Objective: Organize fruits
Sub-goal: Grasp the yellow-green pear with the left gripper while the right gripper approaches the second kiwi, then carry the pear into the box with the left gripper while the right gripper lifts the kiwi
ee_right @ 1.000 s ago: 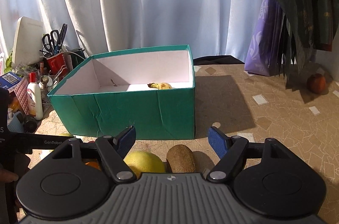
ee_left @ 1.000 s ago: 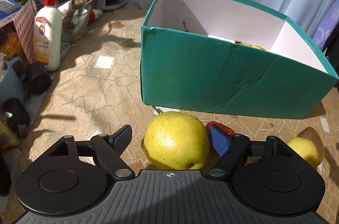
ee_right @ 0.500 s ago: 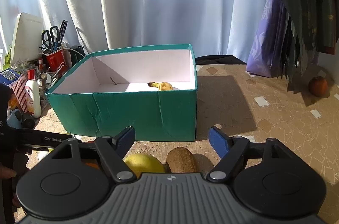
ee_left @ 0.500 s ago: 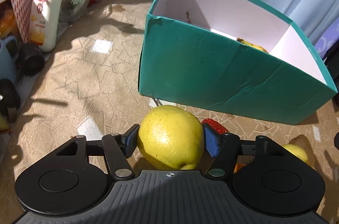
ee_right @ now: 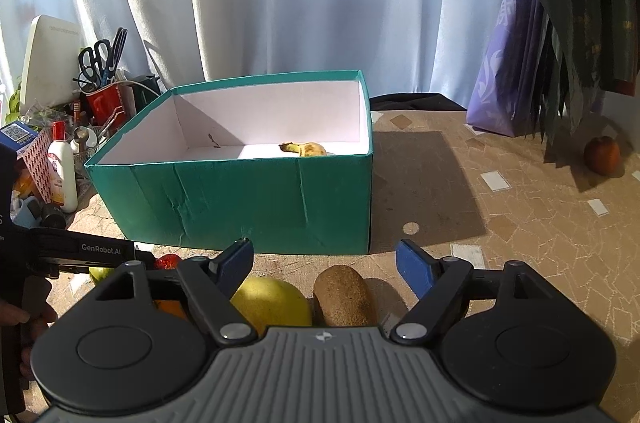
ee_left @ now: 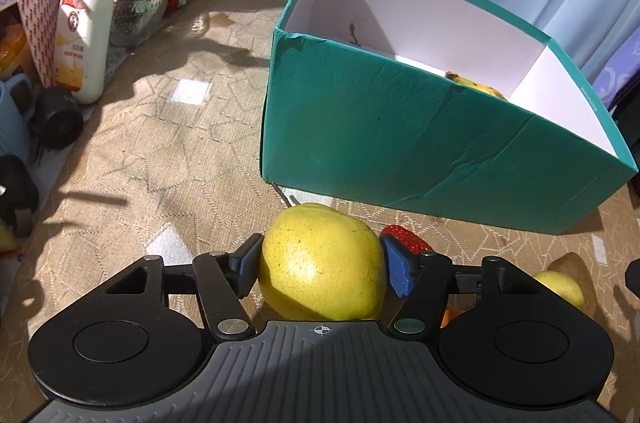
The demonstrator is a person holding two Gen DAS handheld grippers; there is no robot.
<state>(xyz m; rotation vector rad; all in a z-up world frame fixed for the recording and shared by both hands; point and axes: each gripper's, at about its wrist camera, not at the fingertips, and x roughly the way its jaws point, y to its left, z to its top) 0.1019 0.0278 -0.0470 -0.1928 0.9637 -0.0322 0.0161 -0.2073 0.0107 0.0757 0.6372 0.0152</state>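
My left gripper (ee_left: 320, 263) is shut on a large yellow-green apple (ee_left: 320, 263), just in front of the teal box (ee_left: 420, 147). A banana (ee_left: 476, 88) lies inside the box, also seen in the right wrist view (ee_right: 306, 148). A red strawberry (ee_left: 406, 241) and a smaller yellow fruit (ee_left: 560, 289) lie to the right of the apple. My right gripper (ee_right: 326, 263) is open above the table, with a brown kiwi (ee_right: 344, 299) and a yellow fruit (ee_right: 272, 305) below its fingers. The teal box (ee_right: 240, 199) stands ahead of it.
Clutter stands at the table's left: a white lotion bottle (ee_left: 86, 35), a glass bowl with spoons (ee_left: 138, 7), a red cup with scissors (ee_right: 104, 103). A reddish fruit (ee_right: 602, 155) sits far right near a purple bag (ee_right: 508, 63). White curtains hang behind.
My left gripper has closed on the yellow-green apple, which stood between open fingers a second ago, and the view has shifted. My right gripper has stayed open, rising slightly.
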